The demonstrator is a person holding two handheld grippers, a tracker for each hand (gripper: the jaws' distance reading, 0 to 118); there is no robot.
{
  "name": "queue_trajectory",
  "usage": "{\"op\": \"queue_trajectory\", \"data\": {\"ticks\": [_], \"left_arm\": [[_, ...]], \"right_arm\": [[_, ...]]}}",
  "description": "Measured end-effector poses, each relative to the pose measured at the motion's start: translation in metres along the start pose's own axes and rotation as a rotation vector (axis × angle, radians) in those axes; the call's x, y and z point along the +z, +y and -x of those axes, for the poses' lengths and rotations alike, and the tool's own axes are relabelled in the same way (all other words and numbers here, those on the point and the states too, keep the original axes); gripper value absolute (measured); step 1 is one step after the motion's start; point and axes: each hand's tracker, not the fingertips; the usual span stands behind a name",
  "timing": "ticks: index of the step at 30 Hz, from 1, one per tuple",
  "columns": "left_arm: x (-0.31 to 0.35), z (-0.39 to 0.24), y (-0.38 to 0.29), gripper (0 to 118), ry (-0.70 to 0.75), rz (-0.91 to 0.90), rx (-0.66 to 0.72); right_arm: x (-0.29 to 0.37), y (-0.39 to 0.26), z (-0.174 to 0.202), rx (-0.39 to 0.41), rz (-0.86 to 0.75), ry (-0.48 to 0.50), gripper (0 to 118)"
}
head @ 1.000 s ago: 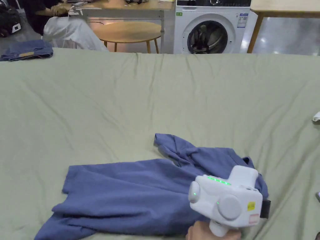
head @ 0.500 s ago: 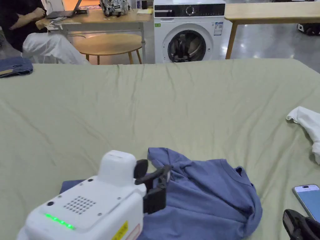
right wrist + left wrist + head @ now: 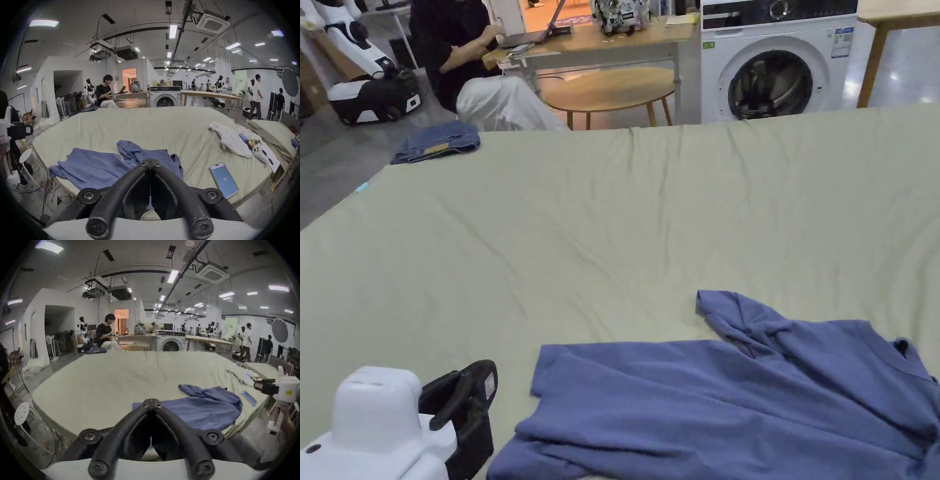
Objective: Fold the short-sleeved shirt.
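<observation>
A blue short-sleeved shirt [image 3: 725, 400] lies crumpled near the front edge of the green-covered table [image 3: 612, 219], its collar to the right and one sleeve bunched up behind. In the head view my left gripper [image 3: 478, 384] hovers just left of the shirt's hem with its jaws together. From the left gripper view the shirt [image 3: 203, 408] lies beyond and right of the left gripper [image 3: 151, 400], which is shut on nothing. The right gripper [image 3: 150, 160] is also shut and empty, held back from the shirt [image 3: 97, 165] at the table's front edge.
A phone [image 3: 224, 179] lies right of the shirt, with a white garment [image 3: 230, 139] farther right. Folded jeans [image 3: 434, 140] sit at the far left corner. Beyond the table are a washing machine [image 3: 781, 62], a round table [image 3: 609, 87] and a seated person [image 3: 462, 56].
The head camera has swung left. The left gripper, over the shirt half a second ago, now sits left of its hem, off the cloth. The shirt's left part lies uncovered and flat.
</observation>
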Motion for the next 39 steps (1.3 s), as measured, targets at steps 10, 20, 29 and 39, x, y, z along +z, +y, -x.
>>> {"op": "queue_trajectory", "data": {"ticks": [10, 20, 29, 39], "left_arm": [[-0.117, 0.037, 0.026, 42, -0.143, 0.235, 0.185], [-0.295, 0.036, -0.011, 43, -0.053, 0.62, 0.235], [-0.313, 0.009, -0.022, 0, 0.028, 0.661, 0.114], [-0.312, 0.006, -0.019, 0, 0.026, 0.692, 0.073]], "right_arm": [[-0.003, -0.012, -0.024, -0.047, 0.054, -0.016, 0], [-0.003, -0.034, -0.068, -0.196, 0.102, -0.062, 0], [0.001, -0.046, -0.09, -0.255, 0.153, -0.13, 0], [-0.043, -0.044, -0.068, -0.29, 0.261, -0.059, 61]]}}
